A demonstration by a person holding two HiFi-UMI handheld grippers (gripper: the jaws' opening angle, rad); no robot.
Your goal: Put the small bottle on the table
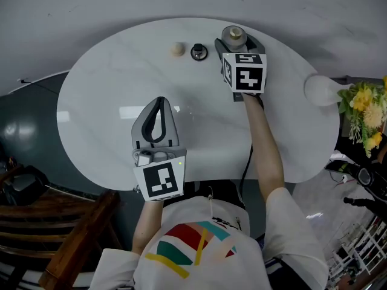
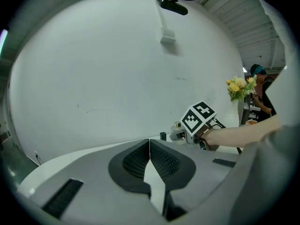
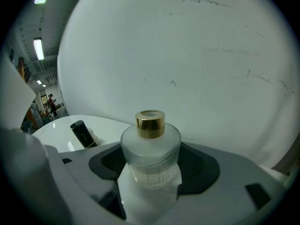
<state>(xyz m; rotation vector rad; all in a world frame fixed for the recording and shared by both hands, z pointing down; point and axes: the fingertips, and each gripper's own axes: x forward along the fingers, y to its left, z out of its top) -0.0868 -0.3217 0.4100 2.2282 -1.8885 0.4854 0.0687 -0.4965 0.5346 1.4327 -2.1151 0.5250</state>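
The small bottle [image 3: 151, 154] is frosted glass with a gold cap and stands upright between the jaws of my right gripper [image 1: 236, 41], which is shut on it. In the head view the small bottle [image 1: 233, 37] is over the far edge of the white oval table [image 1: 109, 101]. I cannot tell whether its base touches the tabletop. My left gripper [image 1: 159, 101] hovers over the near middle of the table, shut with nothing in it. In the left gripper view its pads [image 2: 140, 161] meet.
A beige ball [image 1: 176, 49] and a small black object [image 1: 199, 52] lie left of the bottle; the black object [image 3: 83, 134] also shows in the right gripper view. A white vase [image 1: 323, 89] with yellow flowers [image 1: 364, 110] stands at the table's right. A wooden chair [image 1: 54, 222] is at the lower left.
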